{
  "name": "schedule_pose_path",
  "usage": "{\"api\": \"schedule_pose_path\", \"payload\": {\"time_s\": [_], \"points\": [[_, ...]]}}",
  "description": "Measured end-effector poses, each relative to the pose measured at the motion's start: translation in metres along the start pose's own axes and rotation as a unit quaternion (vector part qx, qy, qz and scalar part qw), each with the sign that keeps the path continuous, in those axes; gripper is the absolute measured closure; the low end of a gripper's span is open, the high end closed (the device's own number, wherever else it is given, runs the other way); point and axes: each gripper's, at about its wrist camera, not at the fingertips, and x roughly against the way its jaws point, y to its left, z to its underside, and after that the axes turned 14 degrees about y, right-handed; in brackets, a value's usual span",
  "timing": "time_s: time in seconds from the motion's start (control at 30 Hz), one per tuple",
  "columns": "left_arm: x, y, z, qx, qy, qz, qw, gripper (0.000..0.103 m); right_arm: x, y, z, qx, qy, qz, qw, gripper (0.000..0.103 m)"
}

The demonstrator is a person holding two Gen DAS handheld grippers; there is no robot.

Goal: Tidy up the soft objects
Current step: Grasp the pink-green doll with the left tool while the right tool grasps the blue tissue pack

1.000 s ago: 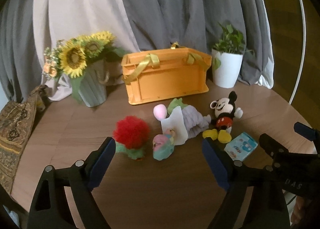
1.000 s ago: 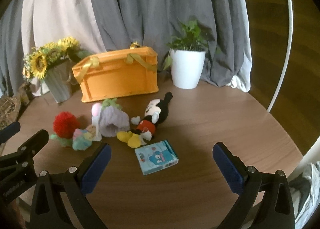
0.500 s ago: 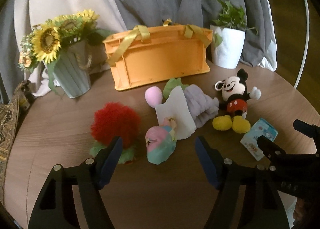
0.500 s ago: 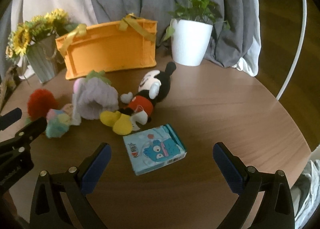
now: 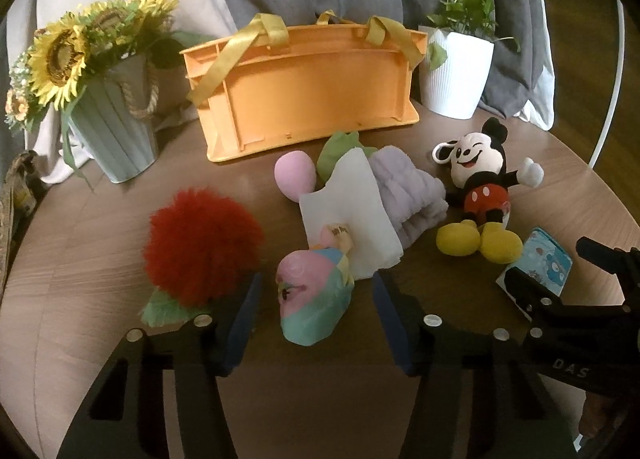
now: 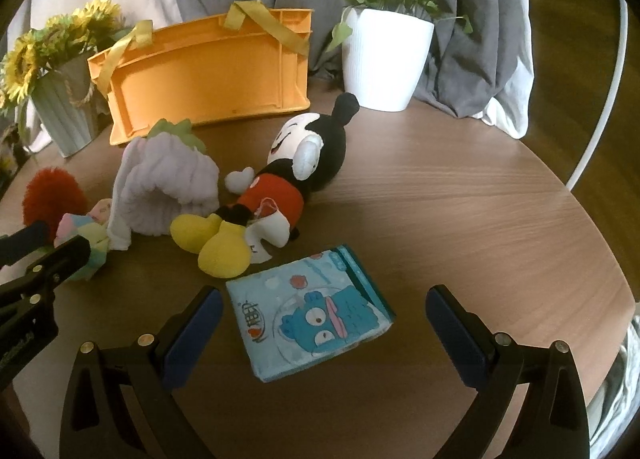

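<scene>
My left gripper [image 5: 316, 319] hangs low over the table, its jaws closing, with a pastel pink-and-teal soft toy [image 5: 312, 295] between them; a gap shows on each side of the toy. A red fluffy toy [image 5: 202, 243] lies just left of it. A white cloth [image 5: 352, 211], a lavender towel roll [image 5: 412, 195] and a Mickey Mouse plush [image 5: 480, 187] lie behind. My right gripper [image 6: 324, 319] stands open, wide around a blue tissue pack [image 6: 312, 311] without touching it. The orange crate [image 5: 304, 91] with yellow straps stands at the back.
A grey pot of sunflowers [image 5: 112, 131] stands at the back left and a white potted plant [image 5: 456, 71] at the back right, before grey curtains. The round wooden table's edge [image 6: 600, 243] curves close on the right. A patterned cloth [image 5: 8, 219] hangs at the far left.
Both grippers came down and forward toward the toys. The left jaws narrowed around the pastel toy. The tissue pack now lies between the right fingers.
</scene>
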Motion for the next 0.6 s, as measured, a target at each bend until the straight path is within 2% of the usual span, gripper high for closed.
{"api": "schedule_pose_path", "payload": {"time_s": [0.2, 0.3, 0.6], "points": [[-0.007, 0.004, -0.002, 0.002, 0.01, 0.01, 0.9999, 0.065, -0.007, 0.004, -0.001, -0.001, 0.013, -0.004, 1.0, 0.011], [-0.007, 0.007, -0.002, 0.001, 0.008, 0.014, 0.9999, 0.066, -0.007, 0.007, 0.0, 0.0, 0.015, -0.001, 1.0, 0.016], [0.002, 0.012, 0.0, -0.009, 0.007, 0.034, 0.9994, 0.068, 0.002, 0.014, 0.005, -0.007, 0.016, 0.007, 1.0, 0.017]]}}
